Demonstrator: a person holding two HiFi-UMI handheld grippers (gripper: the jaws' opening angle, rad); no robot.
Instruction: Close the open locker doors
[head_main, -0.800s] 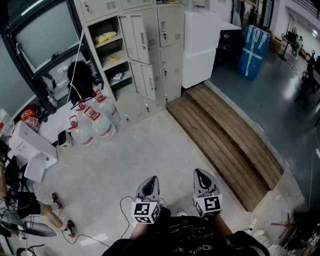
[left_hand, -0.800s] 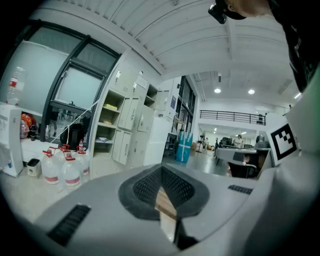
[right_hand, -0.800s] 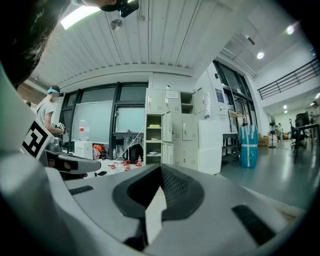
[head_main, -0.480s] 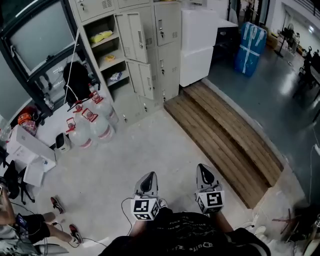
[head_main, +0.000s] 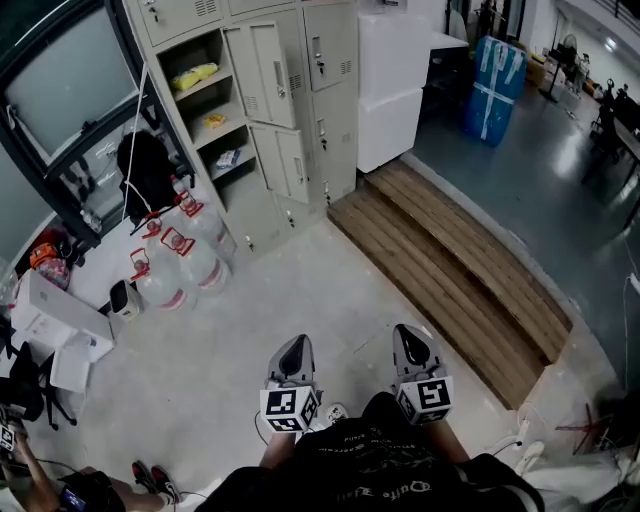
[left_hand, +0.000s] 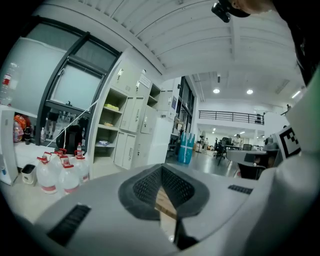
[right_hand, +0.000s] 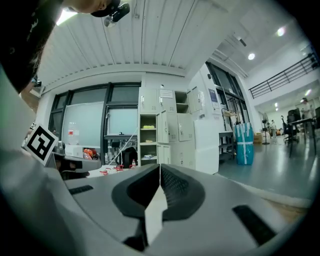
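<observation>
Locker doors (head_main: 268, 75) open, far ahead, left tool (head_main: 296, 350), right tool (head_main: 410, 342), both closed, empty.

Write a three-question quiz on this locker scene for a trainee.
1. True or false: the right hand-held gripper is touching an open locker door.
2. What stands on the floor near the lockers? A) water jugs B) a ladder C) a bicycle
3. Fill in: the jaws of the left hand-held gripper are ___, with nothing between them.
Key: 1 false, it is well short of the lockers; 2 A; 3 shut.
</observation>
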